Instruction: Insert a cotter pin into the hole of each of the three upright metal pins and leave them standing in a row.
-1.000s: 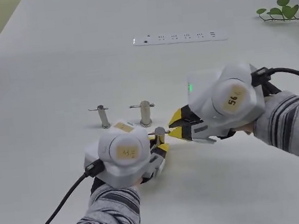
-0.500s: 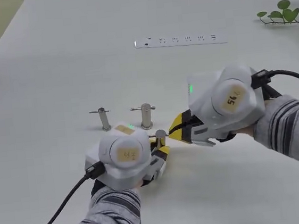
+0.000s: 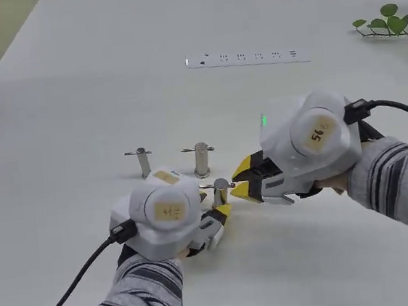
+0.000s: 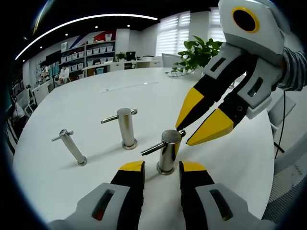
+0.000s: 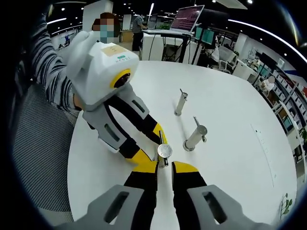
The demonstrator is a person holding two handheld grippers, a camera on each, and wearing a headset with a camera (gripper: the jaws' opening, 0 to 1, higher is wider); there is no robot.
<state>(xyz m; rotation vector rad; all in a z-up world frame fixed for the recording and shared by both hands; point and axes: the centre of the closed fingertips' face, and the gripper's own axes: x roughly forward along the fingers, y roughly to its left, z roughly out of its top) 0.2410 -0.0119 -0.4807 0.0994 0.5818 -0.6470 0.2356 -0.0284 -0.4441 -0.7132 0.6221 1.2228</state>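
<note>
Left gripper view. A: how does the left gripper point(image 4: 162, 168) stand?
B: Jaws partly open, one yellow tip on either side of the foot of the nearest metal pin point(image 4: 169, 146), which stands upright on the white table point(image 4: 230, 158). A sliver of table shows between the pin and the left-hand tip. Contact on the other side: cannot tell.
A: And the right gripper point(image 4: 183, 134)?
B: Comes in from the right. Tips drawn nearly together, pinching the looped end of the cotter pin point(image 4: 151, 148). It runs through the hole just under the pin's cap, and its shank sticks out the far side.
A: The rest of the row?
B: Middle metal pin point(image 4: 127, 128) and far metal pin point(image 4: 73, 148) stand beyond to the left, each with a cotter pin crosswise near its top. Far one looks tilted; fisheye, so unsure.
A: Anything hidden?
B: Head view: the left gripper's white housing covers its own jaws and the nearest metal pin's foot. Right gripper view: the cap hides the hole, and the grip point is too small to read. Power strip point(image 3: 245, 57) lies well behind, detail blurred.
</note>
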